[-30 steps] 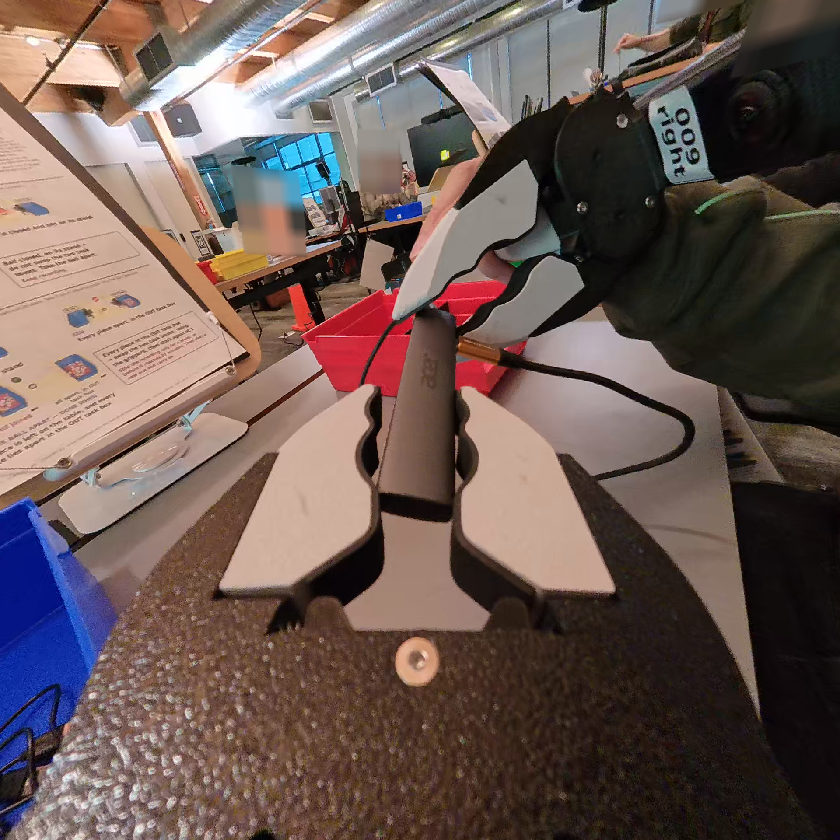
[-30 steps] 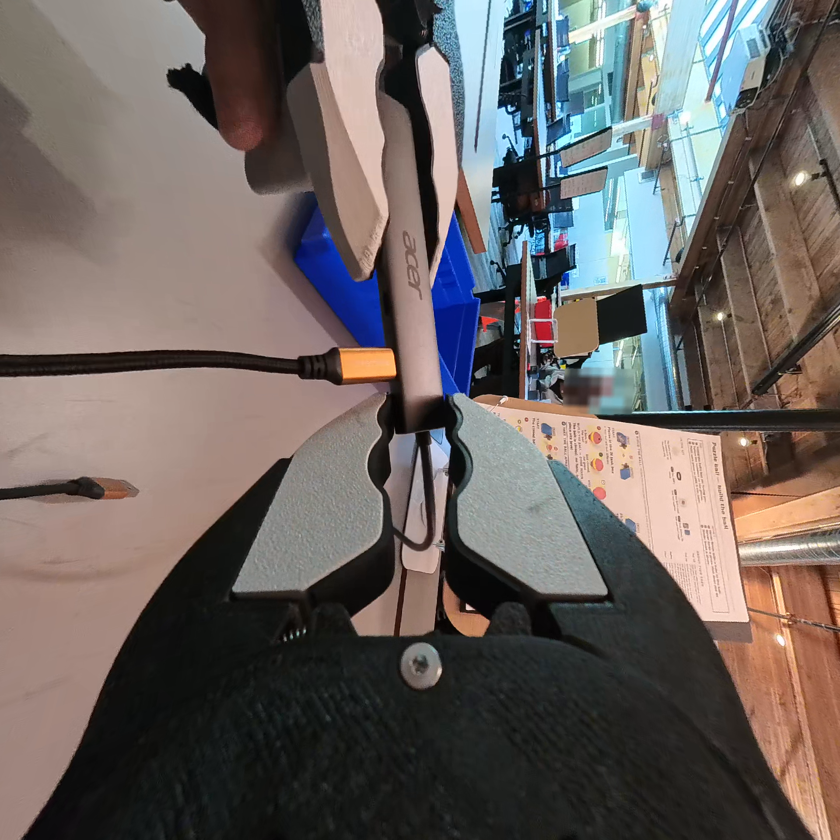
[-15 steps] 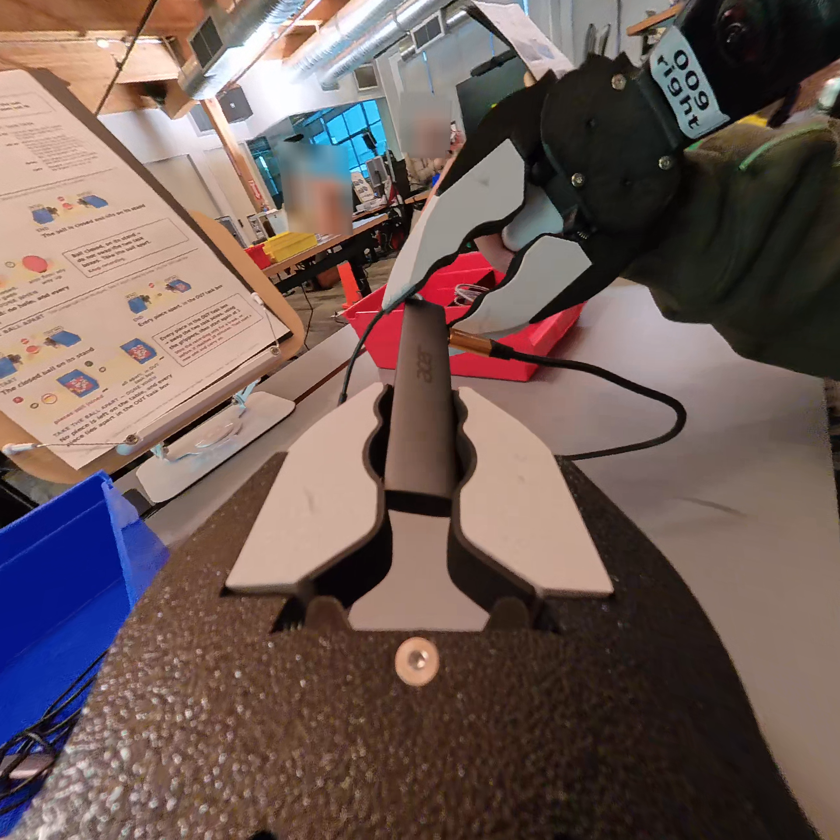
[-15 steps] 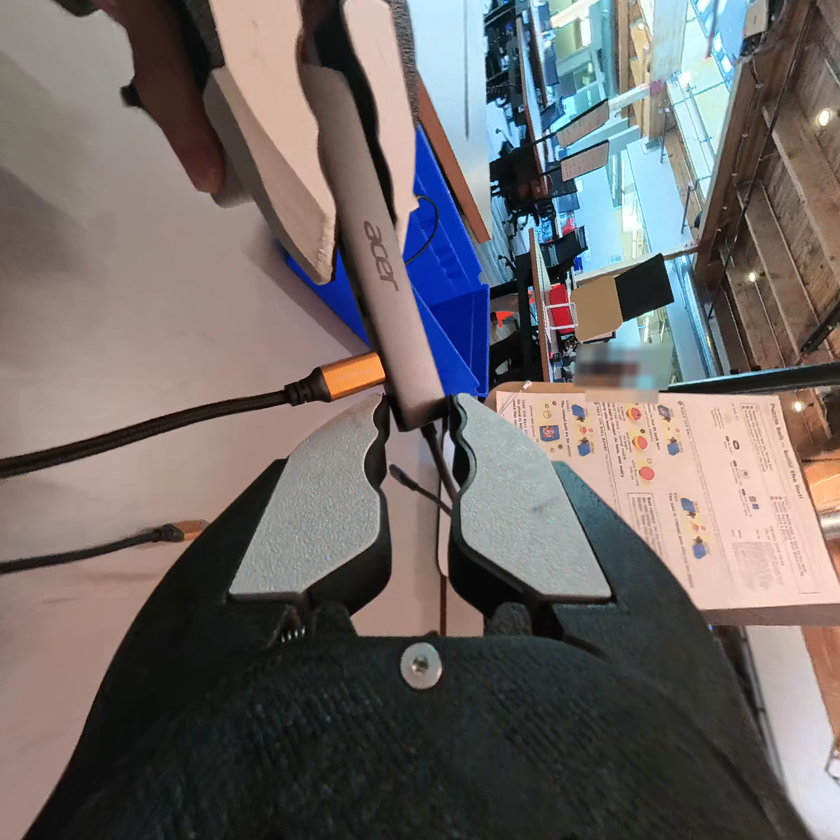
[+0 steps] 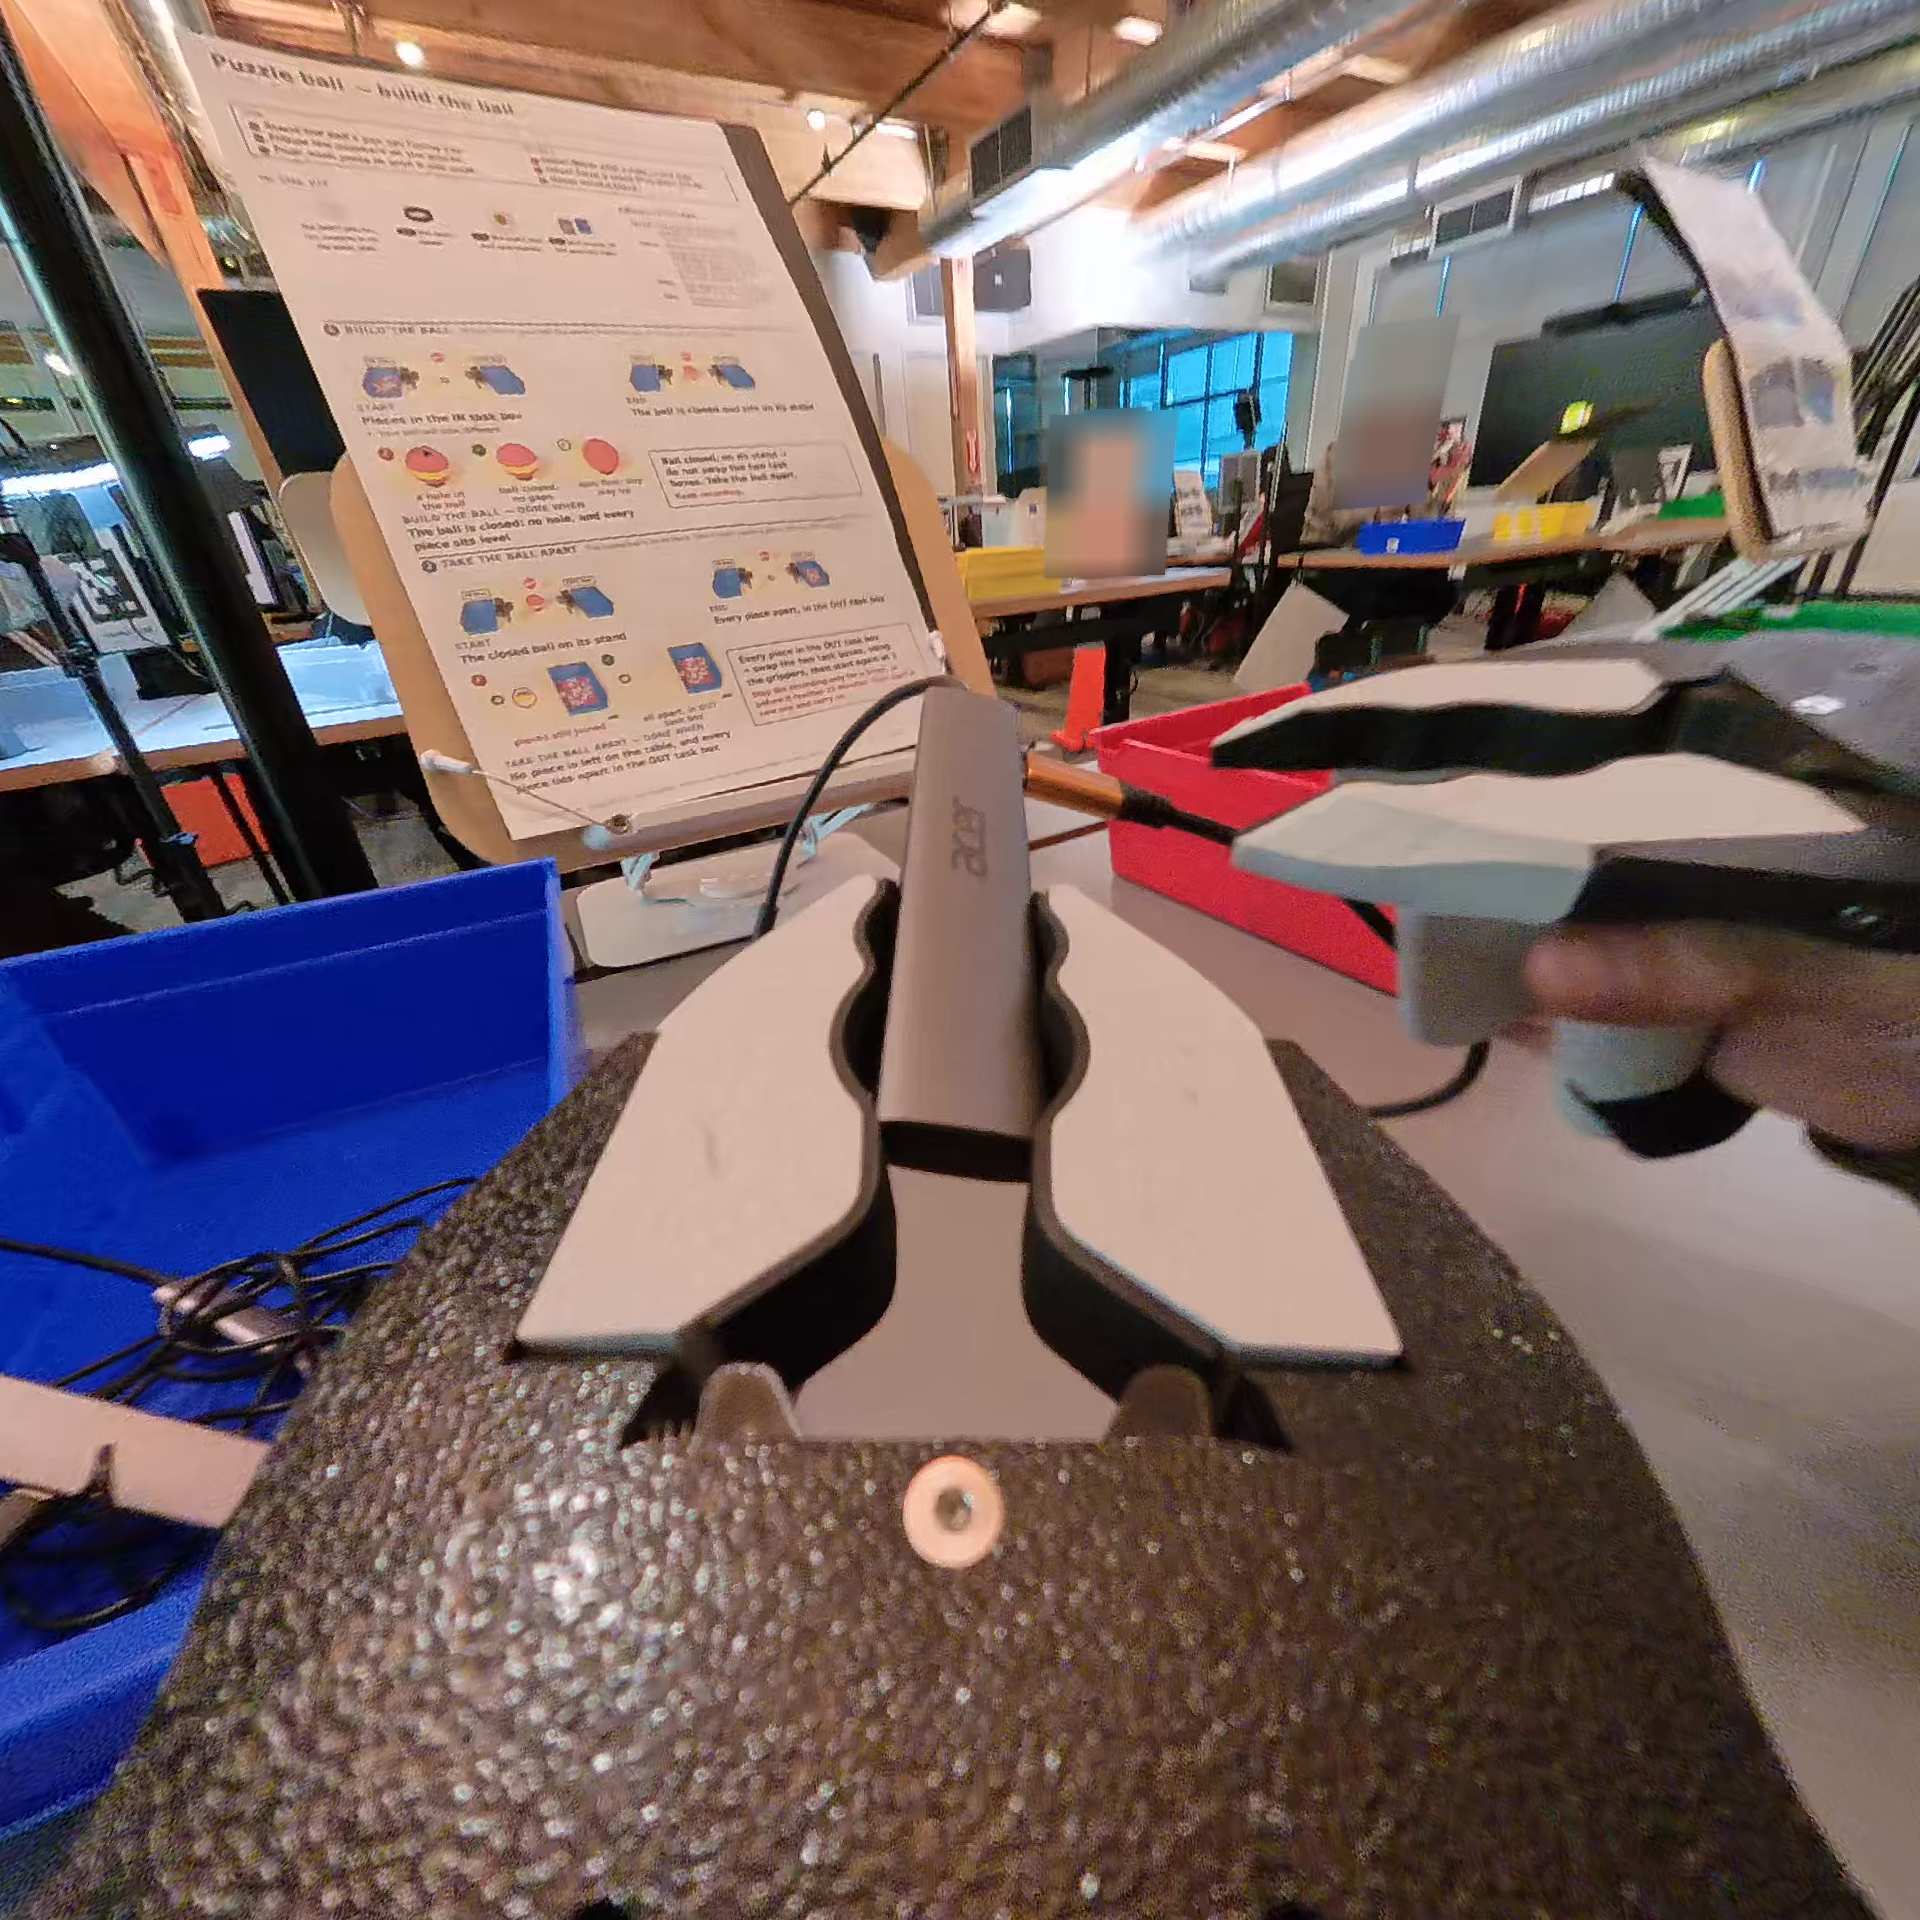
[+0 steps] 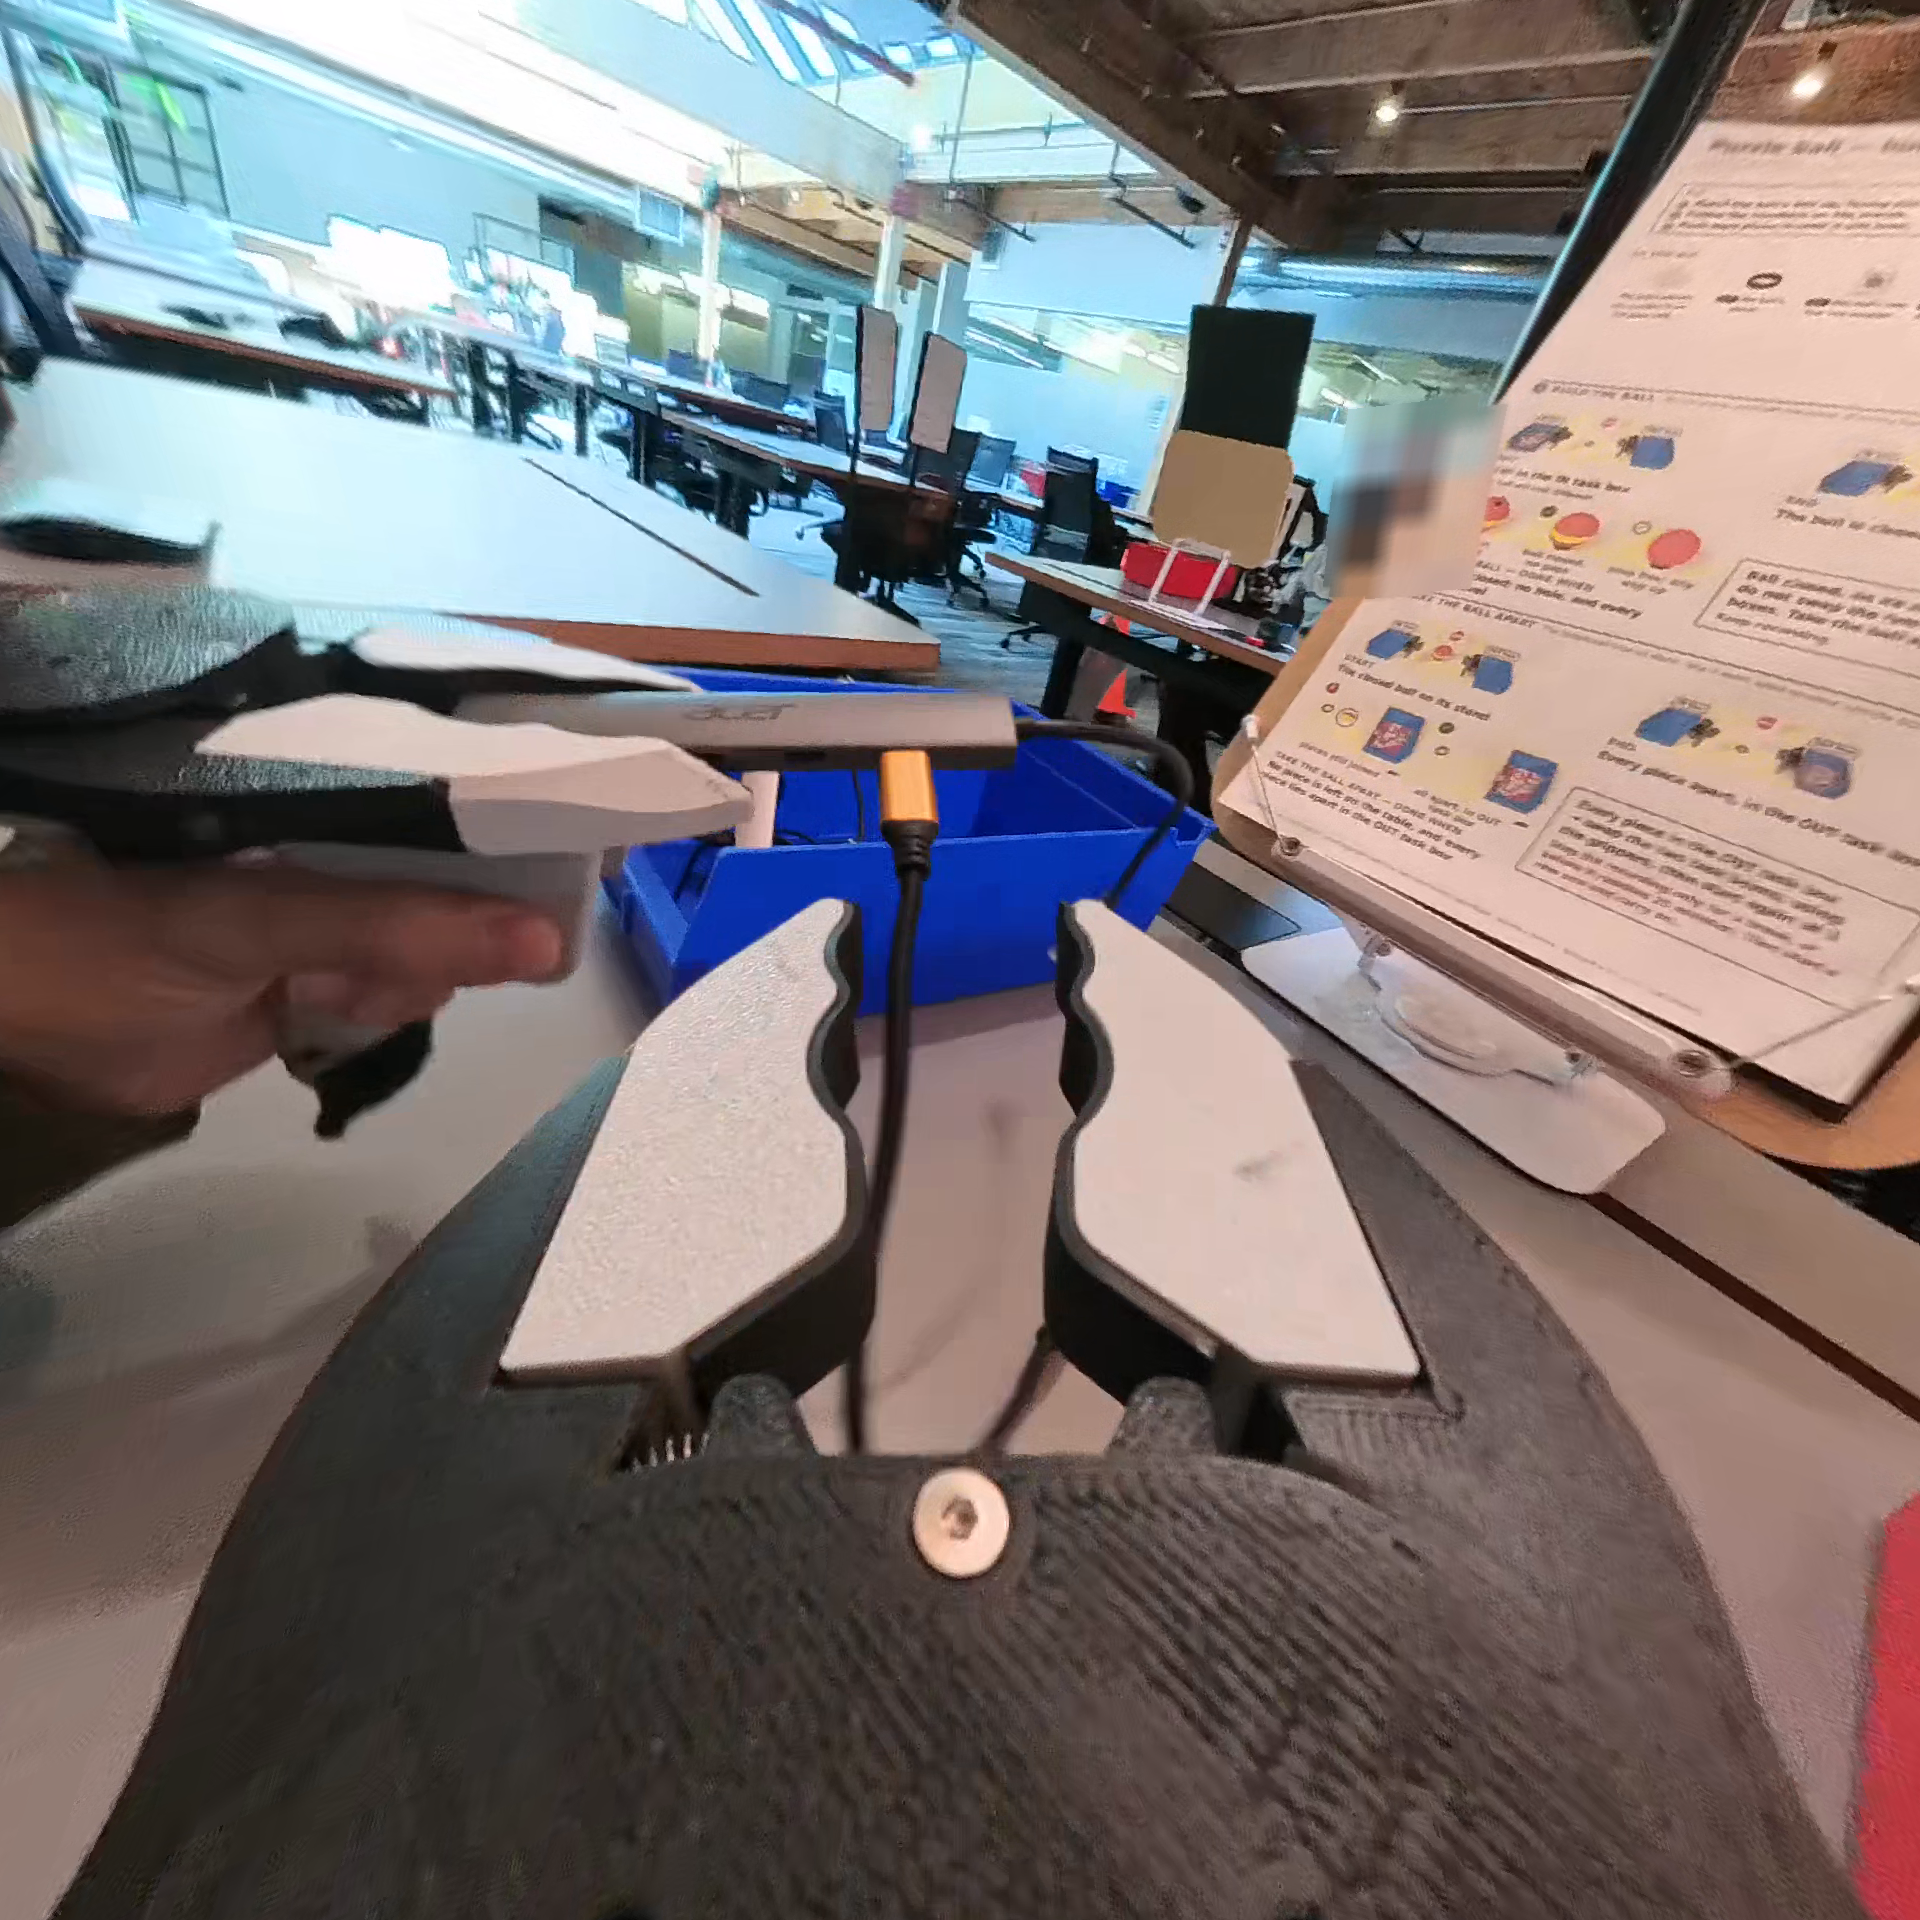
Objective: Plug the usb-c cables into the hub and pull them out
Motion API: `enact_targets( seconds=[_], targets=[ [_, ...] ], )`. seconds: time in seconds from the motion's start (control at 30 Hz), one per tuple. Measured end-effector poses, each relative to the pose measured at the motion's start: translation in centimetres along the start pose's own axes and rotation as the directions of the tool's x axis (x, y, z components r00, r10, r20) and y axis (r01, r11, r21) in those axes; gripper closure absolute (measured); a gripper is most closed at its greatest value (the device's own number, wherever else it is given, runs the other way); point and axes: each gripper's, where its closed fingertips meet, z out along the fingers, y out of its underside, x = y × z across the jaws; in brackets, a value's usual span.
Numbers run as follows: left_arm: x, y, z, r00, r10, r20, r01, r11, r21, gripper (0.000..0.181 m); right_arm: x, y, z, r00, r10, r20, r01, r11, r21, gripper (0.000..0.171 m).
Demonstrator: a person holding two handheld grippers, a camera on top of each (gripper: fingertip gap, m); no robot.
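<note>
Two bins [image 5: 260, 1039] [image 5: 1226, 821] flanking hub [image 5: 961, 935].

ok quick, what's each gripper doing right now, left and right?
Left gripper: shut on the grey hub.
Right gripper: open, holding nothing; the orange-tipped cable runs between its fingers.

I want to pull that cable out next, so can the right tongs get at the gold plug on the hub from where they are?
Probably yes. The right tongs are open, the black cable runs up between them, and the gold plug sits just ahead in the hub, nothing between.
</note>
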Motion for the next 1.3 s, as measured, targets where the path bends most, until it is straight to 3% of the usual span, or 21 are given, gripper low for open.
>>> enact_targets(
  seconds=[0.03,0.13,0.3,0.43,0.63,0.83,1.07,1.3],
  targets=[
    [0.2,0.0,0.1,1.0,-0.015,0.0,0.015,1.0,0.014,0.157,-0.2,-0.1,0.4,1.0,0.023,0.012,-0.024,1.0,0.019,0.135],
    [0.9,0.4,0.5,0.997,-0.073,-0.01,0.074,0.997,0.029,0.157,0.9,-0.2,0.9,0.996,0.071,-0.055,-0.067,0.995,0.077,0.141],
    [1.6,1.4,1.1,0.994,-0.111,-0.025,0.111,0.994,0.007,0.157,0.5,0.7,0.9,0.998,0.041,-0.049,-0.036,0.994,0.101,0.152],
    [2.2,1.8,1.3,0.995,-0.091,-0.05,0.09,0.996,-0.018,0.157,0.1,1.3,0.9,1.0,0.004,-0.014,-0.003,0.997,0.077,0.147],
    [3.4,1.8,1.6,0.995,-0.064,-0.072,0.062,0.998,-0.034,0.157,0.6,1.2,0.6,0.999,0.033,-0.023,-0.031,0.994,0.106,0.158],
    [3.4,2.2,1.7,0.993,-0.082,-0.09,0.077,0.996,-0.052,0.157,0.5,1.7,0.7,0.996,-0.053,-0.071,0.059,0.993,0.098,0.159],
    [3.0,2.2,1.5,0.998,0.034,-0.057,-0.039,0.995,-0.089,0.156,0.2,2.4,0.8,0.996,-0.062,-0.06,0.065,0.997,0.044,0.159],
    [3.3,0.4,1.1,0.99,0.128,-0.051,-0.131,0.989,-0.07,0.156,0.2,0.8,0.3,0.999,0.03,0.018,-0.032,0.996,0.081,0.158]
  ],
)
